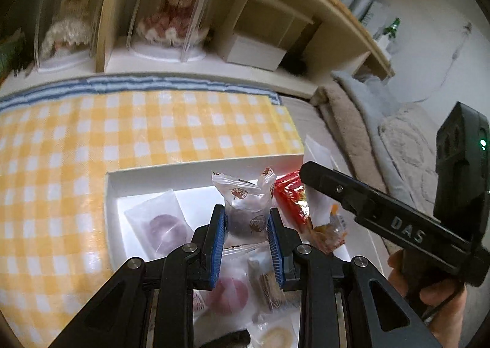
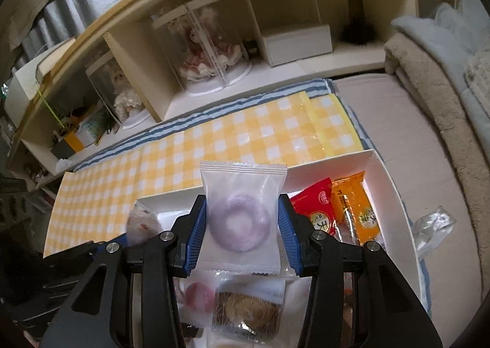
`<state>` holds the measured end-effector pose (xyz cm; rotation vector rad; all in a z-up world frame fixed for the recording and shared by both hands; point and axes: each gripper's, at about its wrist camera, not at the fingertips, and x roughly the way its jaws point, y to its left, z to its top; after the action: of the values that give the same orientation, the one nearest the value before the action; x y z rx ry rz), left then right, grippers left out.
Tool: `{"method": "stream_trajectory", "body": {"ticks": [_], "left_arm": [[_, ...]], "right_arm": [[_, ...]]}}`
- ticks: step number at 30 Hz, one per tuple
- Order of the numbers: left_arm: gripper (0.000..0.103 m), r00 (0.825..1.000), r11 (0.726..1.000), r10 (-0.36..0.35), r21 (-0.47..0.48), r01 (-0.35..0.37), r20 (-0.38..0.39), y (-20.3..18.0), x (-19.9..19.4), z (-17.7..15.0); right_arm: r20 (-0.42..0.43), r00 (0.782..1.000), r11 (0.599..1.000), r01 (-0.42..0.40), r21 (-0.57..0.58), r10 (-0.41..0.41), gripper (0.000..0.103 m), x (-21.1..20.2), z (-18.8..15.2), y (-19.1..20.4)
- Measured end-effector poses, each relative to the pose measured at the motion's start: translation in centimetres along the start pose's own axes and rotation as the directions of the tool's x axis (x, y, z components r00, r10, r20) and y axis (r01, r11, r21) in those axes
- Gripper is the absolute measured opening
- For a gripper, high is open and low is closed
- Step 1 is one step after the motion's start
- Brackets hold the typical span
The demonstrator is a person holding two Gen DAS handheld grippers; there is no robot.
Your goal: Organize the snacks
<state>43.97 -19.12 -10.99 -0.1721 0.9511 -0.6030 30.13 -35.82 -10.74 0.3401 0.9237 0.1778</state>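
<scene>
"DAS" on right gripper (image 1: 306, 172), red packet (image 2: 317, 208) print unclear

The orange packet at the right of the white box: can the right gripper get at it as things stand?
Probably not yet. The right gripper is shut on a purple ring snack; the orange packet lies uncovered beside the red packet, so nothing else blocks it.

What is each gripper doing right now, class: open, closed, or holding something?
Left gripper: closed on a clear-wrapped dark snack.
Right gripper: closed on a packet with a purple ring snack.
</scene>
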Motion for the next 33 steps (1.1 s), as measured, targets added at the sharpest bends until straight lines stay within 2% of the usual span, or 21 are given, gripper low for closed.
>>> {"method": "stream_trajectory", "body": {"ticks": [7,8,9,10,11,20,26,29,31,32,33], "left_arm": [[0.027,1.0,1.0,0.004,-0.026,-0.004,0.004,0.9,4.0,1.5],[0.033,1.0,1.0,0.019,-0.019,-0.019,0.004,0.8,4.2,1.2],[0.043,1.0,1.0,0.029,-0.01,-0.029,-0.002,0.8,4.6,1.3],[0.049,0.999,0.999,0.041,-0.003,-0.041,-0.01,0.7,5.0,1.4],[0.054,0.999,0.999,0.051,0.004,-0.051,-0.011,0.6,4.9,1.2],[0.057,0.995,0.994,0.1,0.035,-0.099,-0.009,0.2,3.1,0.1],[0.078,0.993,0.992,0.116,0.053,-0.115,-0.014,-0.2,1.3,-0.7],[0.091,0.992,0.99,0.122,0.067,-0.121,-0.011,-0.6,0.4,-1.1],[0.102,0.993,0.99,0.119,0.072,-0.118,-0.009,-0.8,-0.4,-1.4],[0.103,0.993,0.99,0.118,0.075,-0.117,-0.006,-1.0,-1.0,-1.6],[0.103,0.992,0.989,0.124,0.076,-0.124,0.001,-1.1,-1.4,-1.7]], "right_arm": [[-0.024,0.997,0.997,-0.072,0.04,0.073,0.048,2.2,0.2,-1.1],[-0.021,0.997,0.995,-0.08,0.054,0.081,0.049,2.3,0.2,-1.3],[-0.018,0.997,0.995,-0.076,0.071,0.078,0.055,2.5,0.2,-1.6],[-0.025,0.997,0.993,-0.075,0.094,0.078,0.064,2.7,0.2,-1.9],[-0.031,0.996,0.992,-0.075,0.103,0.079,0.066,2.8,0.1,-2.1],[-0.084,0.995,0.995,-0.037,0.092,0.044,0.066,2.5,-0.8,-2.5],[-0.09,0.995,0.996,-0.032,0.085,0.04,0.067,1.4,-1.1,-2.5],[-0.08,0.996,0.997,-0.024,0.071,0.03,0.075,0.5,-1.1,-2.1],[-0.07,0.997,0.998,-0.022,0.067,0.026,0.089,-0.3,-1.1,-1.9],[-0.065,0.998,0.998,-0.018,0.066,0.023,0.093,-0.6,-1.1,-1.8],[-0.062,0.998,0.998,-0.008,0.066,0.013,0.101,-0.9,-1.1,-1.7]]}}
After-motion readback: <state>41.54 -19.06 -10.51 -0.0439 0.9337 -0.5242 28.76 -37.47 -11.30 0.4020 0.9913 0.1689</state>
